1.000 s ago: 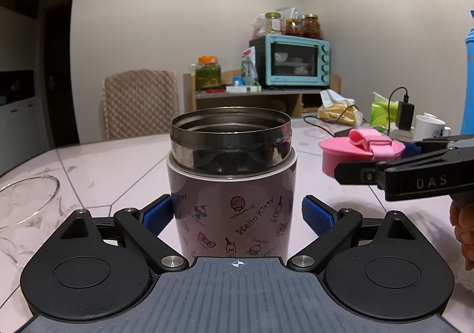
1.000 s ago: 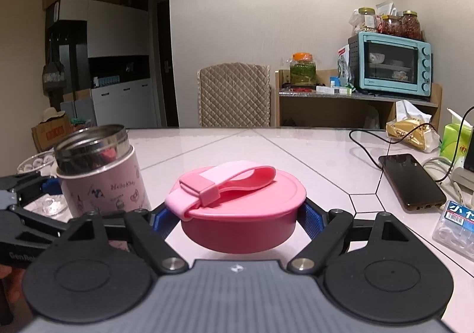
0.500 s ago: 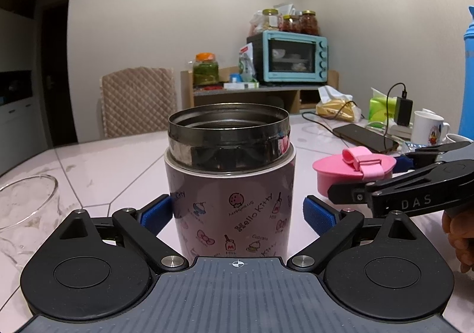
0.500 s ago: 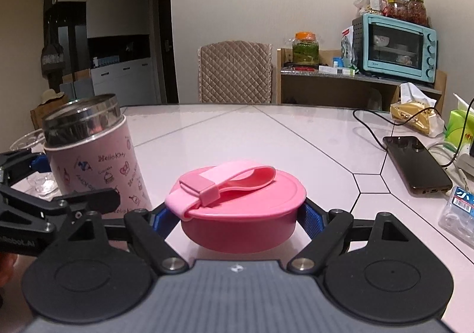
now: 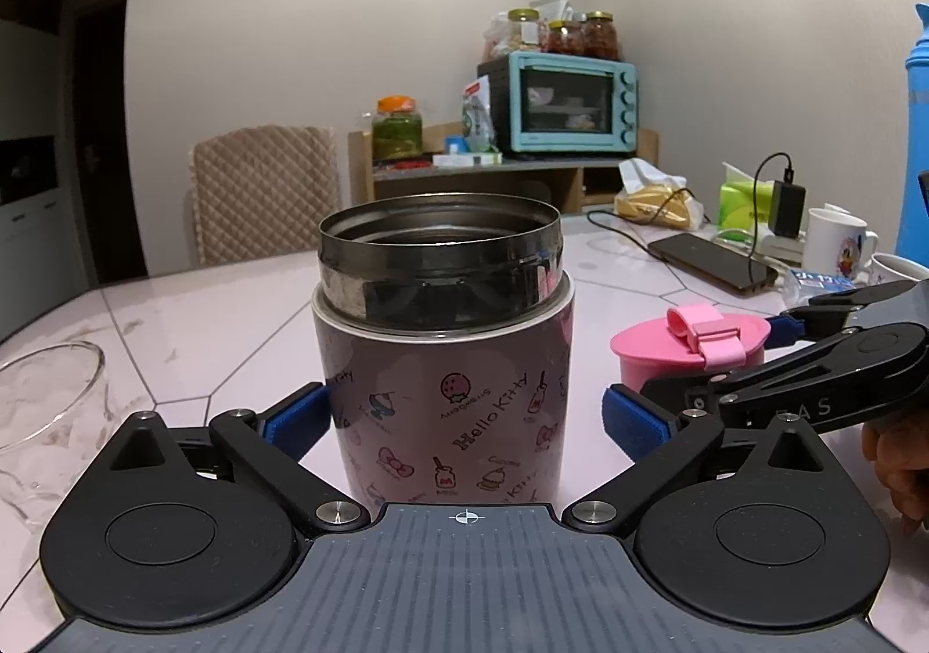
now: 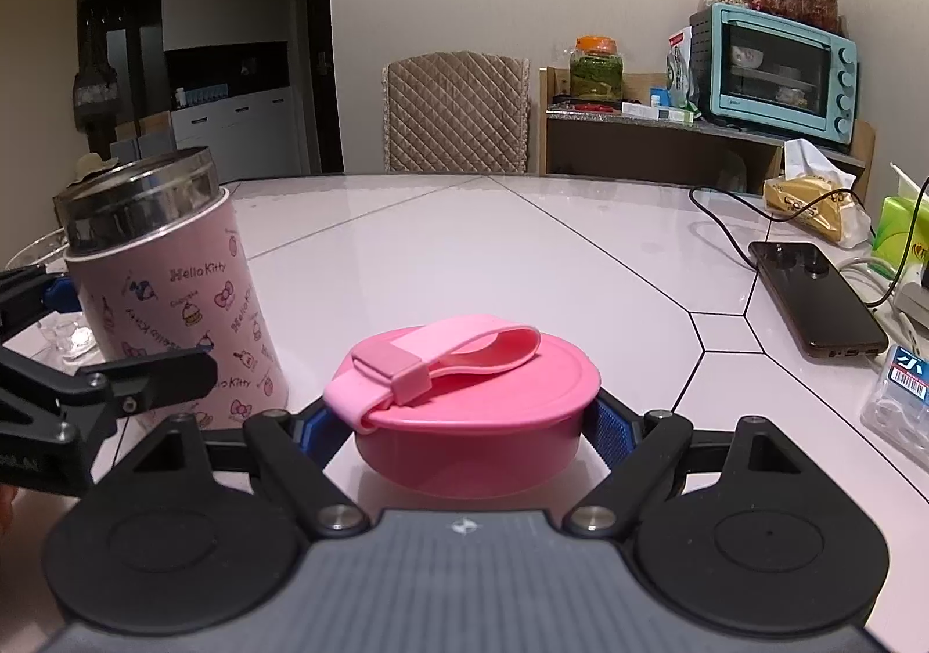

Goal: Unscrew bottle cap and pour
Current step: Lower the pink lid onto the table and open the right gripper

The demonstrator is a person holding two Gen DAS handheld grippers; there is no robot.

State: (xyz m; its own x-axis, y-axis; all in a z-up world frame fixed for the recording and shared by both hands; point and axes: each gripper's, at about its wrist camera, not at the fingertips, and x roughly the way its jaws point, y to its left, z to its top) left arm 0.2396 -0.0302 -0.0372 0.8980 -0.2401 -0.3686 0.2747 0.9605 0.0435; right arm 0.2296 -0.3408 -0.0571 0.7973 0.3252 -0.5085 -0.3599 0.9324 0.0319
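At the bottom of the left wrist view, the left hand-held gripper (image 5: 464,421) is opening wide, its blue pads (image 5: 630,424) clear of the uncapped Hello Kitty flask (image 5: 444,357) standing mid-frame on the surface (image 6: 464,246). The right hand-held gripper (image 6: 473,421) clamps the pink cap (image 6: 470,403). With the flask unheld, a nudge from either tool could tip it toward the glass bowl (image 5: 40,397) at left.
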